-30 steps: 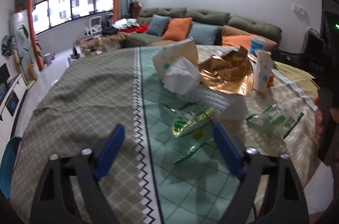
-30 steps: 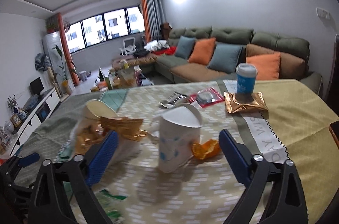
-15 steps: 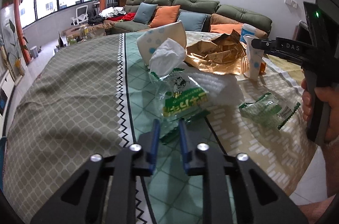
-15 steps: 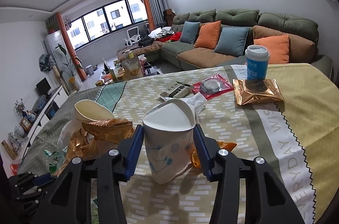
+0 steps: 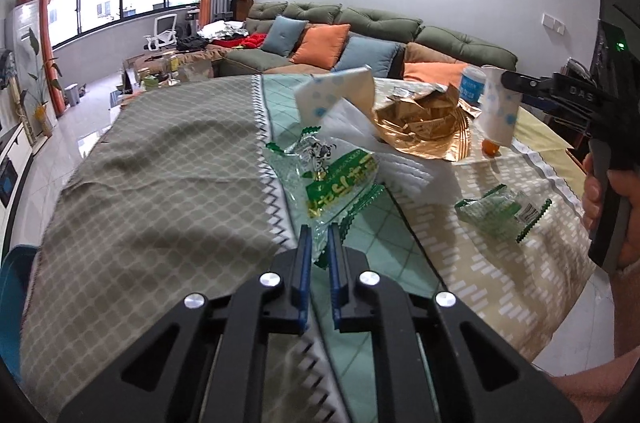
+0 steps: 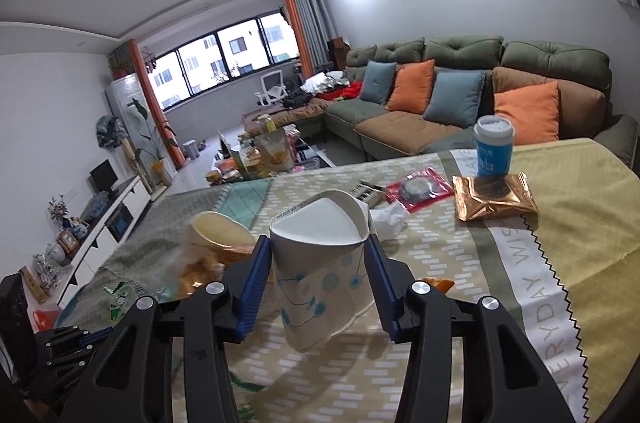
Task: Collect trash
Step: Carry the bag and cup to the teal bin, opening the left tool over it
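Note:
My left gripper [image 5: 319,237] is shut on the near edge of a clear green snack wrapper [image 5: 332,177] and holds it lifted off the tablecloth. My right gripper [image 6: 318,263] is shut on a squashed white paper cup [image 6: 320,263] with blue dots, held above the table; the cup also shows in the left wrist view [image 5: 500,107] in that gripper at the right. A second green wrapper [image 5: 500,211] lies on the cloth to the right. A crumpled gold bag [image 5: 424,123] and another paper cup with tissue [image 5: 340,99] sit behind.
An orange peel [image 5: 490,147] lies under the lifted cup. Farther on are a gold packet [image 6: 494,195], a blue lidded cup [image 6: 493,145], a red packet [image 6: 418,187] and a tissue [image 6: 388,219]. The table edge [image 5: 568,307] runs close at the right.
My left gripper closed on the green wrapper and lifted it. My right gripper closed on the paper cup, squashing it, and raised it off the table.

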Motion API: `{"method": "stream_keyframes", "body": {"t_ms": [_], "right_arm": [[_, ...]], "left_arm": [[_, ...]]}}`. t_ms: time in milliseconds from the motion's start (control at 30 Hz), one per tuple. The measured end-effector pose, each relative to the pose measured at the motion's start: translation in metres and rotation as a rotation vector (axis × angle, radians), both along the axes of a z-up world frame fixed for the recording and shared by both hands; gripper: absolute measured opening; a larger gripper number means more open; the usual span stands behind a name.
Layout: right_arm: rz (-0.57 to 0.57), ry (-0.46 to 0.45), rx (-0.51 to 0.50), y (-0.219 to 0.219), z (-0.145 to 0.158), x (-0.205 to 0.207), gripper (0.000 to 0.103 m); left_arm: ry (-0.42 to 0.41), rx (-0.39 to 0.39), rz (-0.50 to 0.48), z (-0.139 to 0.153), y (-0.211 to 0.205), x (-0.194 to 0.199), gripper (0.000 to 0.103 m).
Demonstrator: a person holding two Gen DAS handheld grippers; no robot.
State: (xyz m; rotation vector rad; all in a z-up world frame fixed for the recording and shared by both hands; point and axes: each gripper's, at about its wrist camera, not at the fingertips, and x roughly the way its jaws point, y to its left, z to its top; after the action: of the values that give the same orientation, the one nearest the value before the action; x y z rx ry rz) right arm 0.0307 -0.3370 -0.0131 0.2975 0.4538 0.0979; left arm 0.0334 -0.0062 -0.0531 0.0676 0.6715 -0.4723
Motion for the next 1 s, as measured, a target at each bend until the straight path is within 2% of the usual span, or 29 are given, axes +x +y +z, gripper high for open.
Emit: {"method": "stream_keyframes", "body": {"t_ms": [33, 133, 333, 400, 500, 567, 600, 633, 800, 1000], "right_arm": [[0.016, -0.012, 0.003, 0.003, 0.004, -0.003, 0.040], [0.073, -0.038, 0.008, 0.017, 0.014, -0.009, 0.040], [0.203, -0.065, 0.018, 0.056, 0.025, -0.011, 0.029], [0.240, -0.070, -0.009, 0.071, 0.028, -0.012, 0.029], [0.182, -0.073, -0.051, 0.072, 0.028, -0.014, 0.030], [0.114, -0.025, -0.032, 0.055, 0.022, -0.012, 0.047], [0.077, 0.004, -0.029, 0.046, 0.017, -0.011, 0.049], [0.033, 0.051, -0.017, 0.032, 0.007, -0.011, 0.049], [-0.034, 0.197, 0.111, -0.012, -0.032, -0.027, 0.049], [0.035, 0.282, 0.309, -0.022, -0.068, -0.032, 0.052]], "left_arm": [[-0.003, -0.004, 0.006, 0.002, 0.004, -0.002, 0.010], [-0.020, -0.008, 0.035, 0.009, 0.019, -0.009, 0.010], [-0.043, -0.013, 0.106, 0.018, 0.052, -0.021, 0.010], [-0.046, -0.017, 0.126, 0.019, 0.062, -0.023, 0.010], [-0.045, -0.020, 0.164, 0.018, 0.078, -0.024, 0.010], [-0.045, -0.014, 0.179, 0.017, 0.083, -0.026, 0.010], [-0.045, -0.014, 0.184, 0.017, 0.086, -0.026, 0.010], [-0.043, -0.016, 0.187, 0.016, 0.088, -0.026, 0.010], [-0.035, -0.021, 0.197, 0.012, 0.098, -0.025, 0.010], [-0.024, -0.026, 0.193, 0.007, 0.095, -0.023, 0.010]]}}
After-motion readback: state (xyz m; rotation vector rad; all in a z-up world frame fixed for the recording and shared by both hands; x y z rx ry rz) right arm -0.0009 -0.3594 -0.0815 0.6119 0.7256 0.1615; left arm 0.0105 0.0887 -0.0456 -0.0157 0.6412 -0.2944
